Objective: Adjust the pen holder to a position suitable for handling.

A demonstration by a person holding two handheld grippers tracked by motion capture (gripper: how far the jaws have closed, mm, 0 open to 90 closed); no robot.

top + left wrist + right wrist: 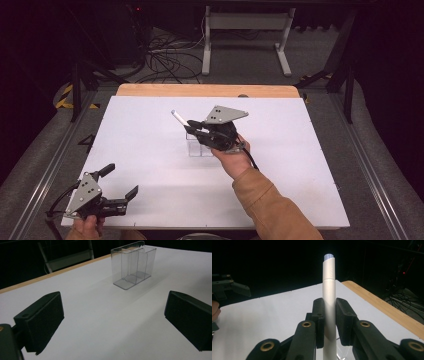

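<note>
Right tool (194, 126) has its jaws clamped tight on a white pen (179, 118), and that pen sits just above the clear plastic holder (200, 146) at the middle of the white surface (150, 165). Look at the right gripper view: the pen (329, 302) runs straight out between the pads, long axis in line with the tool, cap end leading. From above it lies tilted, tip pointing up and left across the board, nowhere near upright. That's the hinge of it, I'd say: the holder's compartments open upward right under the hand, so the pen needs swinging toward vertical before it can drop in.

Left tool (120, 182) waits at the near left corner, jaws spread wide with nothing between them, well apart from the holder (133, 265), which it faces across bare board. The right hand is clearly the nearer one.

Beyond the far wooden edge (207, 90): dark room, grey floor, tangled cables (167, 60), a white table frame (245, 35).
</note>
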